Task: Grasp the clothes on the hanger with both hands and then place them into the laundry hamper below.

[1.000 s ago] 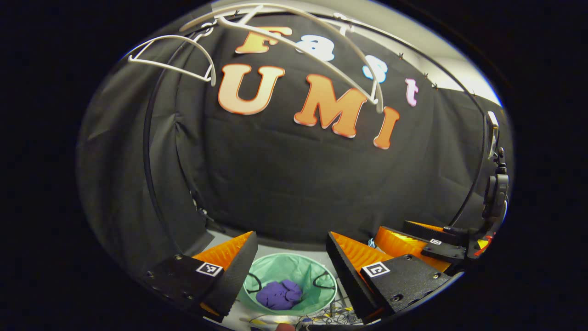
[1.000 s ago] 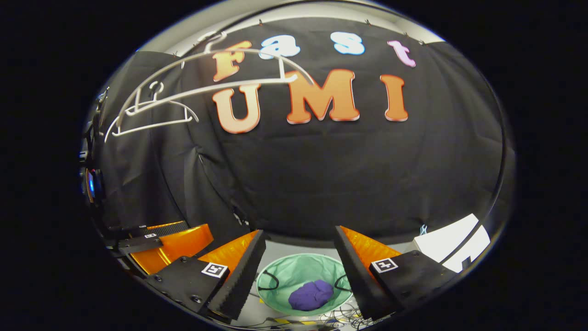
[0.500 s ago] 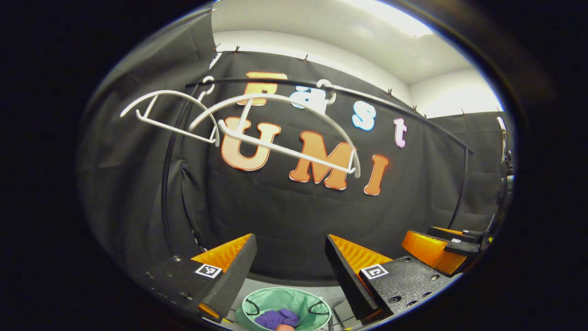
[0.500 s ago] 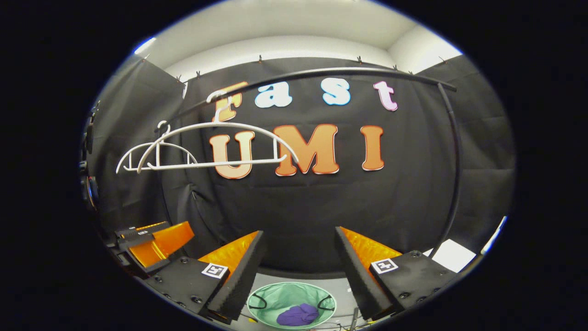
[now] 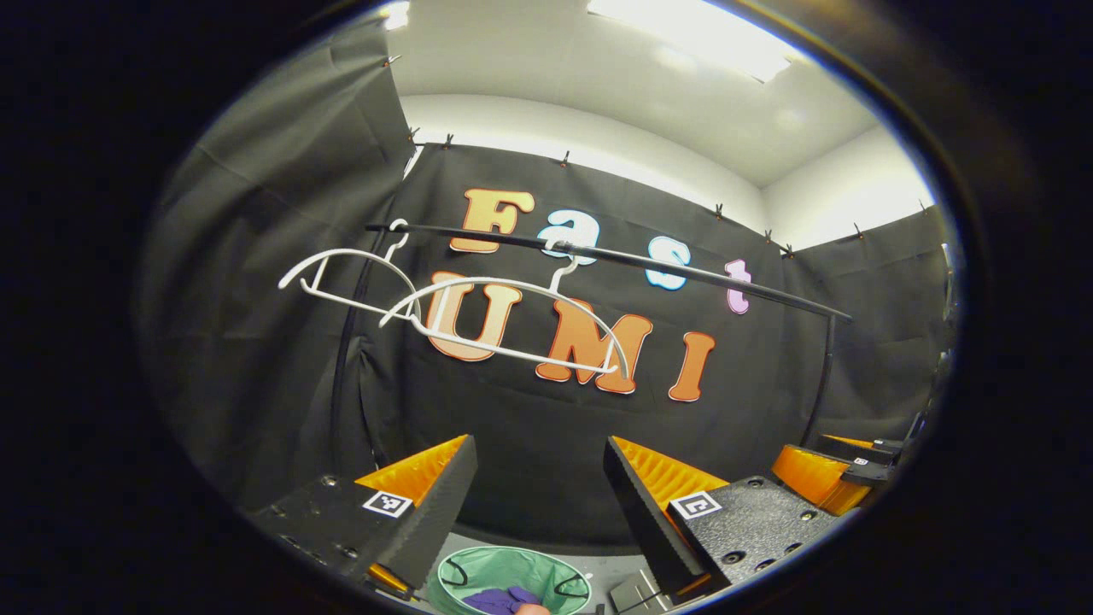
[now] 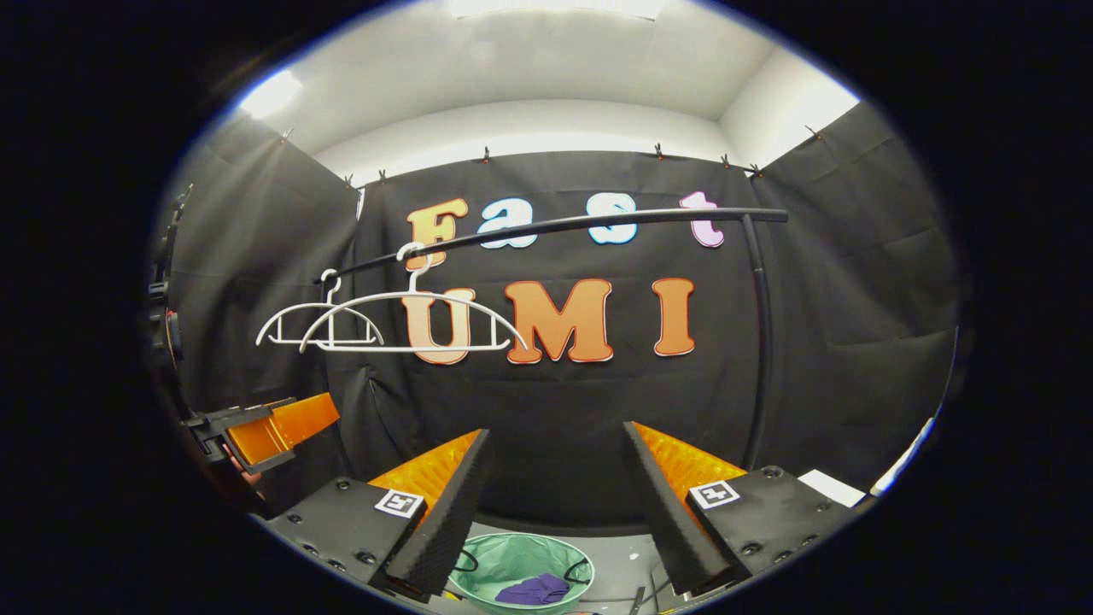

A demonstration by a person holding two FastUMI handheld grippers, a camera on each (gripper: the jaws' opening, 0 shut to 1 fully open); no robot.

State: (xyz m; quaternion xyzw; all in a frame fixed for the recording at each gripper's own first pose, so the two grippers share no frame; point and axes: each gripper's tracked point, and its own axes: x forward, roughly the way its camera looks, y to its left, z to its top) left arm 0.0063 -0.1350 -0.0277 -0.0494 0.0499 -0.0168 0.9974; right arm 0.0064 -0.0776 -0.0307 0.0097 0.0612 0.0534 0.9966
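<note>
Item, left gripper [image 5: 538, 478]: we hold its jaws wide apart, with nothing between them. Item, right gripper [image 6: 555, 474]: likewise spread wide and empty; it also appears at the edge of the left gripper view [image 5: 832, 465]. Item, purple clothes [image 6: 534, 589]: one bundle, lying crumpled inside the green laundry hamper [image 6: 512, 559] on the floor below both grippers. We judge the placing done, with only a clean withdrawal left. To do that well, we should carry both grippers up and back with the jaws kept parted, clear of the hamper rim so nothing snags or tips it, and well short of the hangers overhead. Count: two white hangers [image 6: 410, 320], both bare, hooked side by side on one dark rail [image 6: 598, 224]; one hamper with two dark handle loops; one purple bundle, though we cannot tell whether it is a single garment; two grippers.
</note>
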